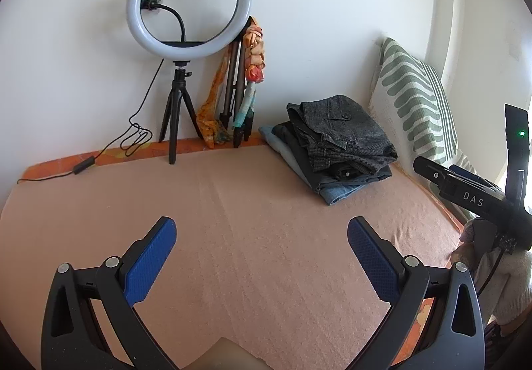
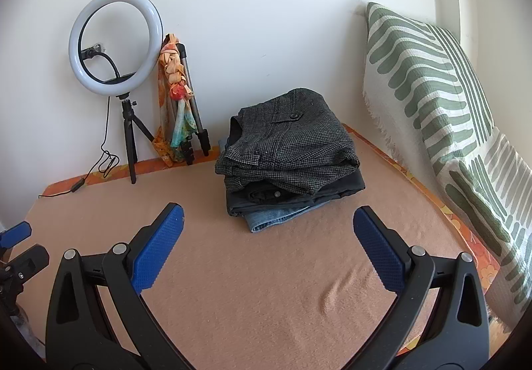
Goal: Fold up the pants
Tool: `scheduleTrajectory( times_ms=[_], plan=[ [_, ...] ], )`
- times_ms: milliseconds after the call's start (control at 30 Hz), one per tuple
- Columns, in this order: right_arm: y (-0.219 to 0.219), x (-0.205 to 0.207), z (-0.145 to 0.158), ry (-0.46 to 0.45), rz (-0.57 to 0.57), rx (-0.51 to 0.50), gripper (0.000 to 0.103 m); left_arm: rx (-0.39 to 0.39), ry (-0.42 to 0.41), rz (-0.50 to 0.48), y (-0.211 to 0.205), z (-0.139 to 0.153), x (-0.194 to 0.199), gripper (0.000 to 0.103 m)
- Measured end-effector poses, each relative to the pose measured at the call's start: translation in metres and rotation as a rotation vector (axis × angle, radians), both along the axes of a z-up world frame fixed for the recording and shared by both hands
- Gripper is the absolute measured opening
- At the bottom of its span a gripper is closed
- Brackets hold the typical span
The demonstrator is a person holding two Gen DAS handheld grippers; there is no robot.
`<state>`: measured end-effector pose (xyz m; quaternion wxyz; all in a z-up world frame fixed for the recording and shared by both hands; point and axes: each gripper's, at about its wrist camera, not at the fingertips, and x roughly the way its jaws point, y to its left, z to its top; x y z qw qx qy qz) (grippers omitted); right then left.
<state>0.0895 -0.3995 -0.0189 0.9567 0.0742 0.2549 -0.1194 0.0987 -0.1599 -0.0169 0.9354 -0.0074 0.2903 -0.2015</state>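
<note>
A stack of folded pants lies on the peach blanket (image 1: pixel 249 237) near the back right corner. Grey tweed pants (image 1: pixel 345 134) (image 2: pixel 289 144) lie on top, black pants (image 2: pixel 299 195) under them, and blue jeans (image 1: pixel 339 193) (image 2: pixel 276 220) at the bottom. My left gripper (image 1: pixel 261 237) is open and empty, above the blanket in front of and left of the stack. My right gripper (image 2: pixel 267 225) is open and empty, hovering just in front of the stack. The right gripper's body (image 1: pixel 465 197) shows at the right edge of the left wrist view.
A ring light on a black tripod (image 1: pixel 188 1) (image 2: pixel 114 44) stands at the back wall, its cable (image 1: pixel 133 137) trailing on the bed. A folded tripod with an orange scarf (image 1: pixel 252 70) (image 2: pixel 173 77) leans beside it. A green-striped pillow (image 1: pixel 409 97) (image 2: pixel 432 87) lines the right side.
</note>
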Motion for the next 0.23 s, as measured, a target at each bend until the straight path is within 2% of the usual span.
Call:
scheduleTrajectory(
  times_ms=[233],
  plan=[
    [0.0009,0.0009,-0.0009,0.002,0.004,0.005,0.103,0.000,-0.007,-0.017,-0.0010,0.0014,-0.0022,0.102]
  ],
)
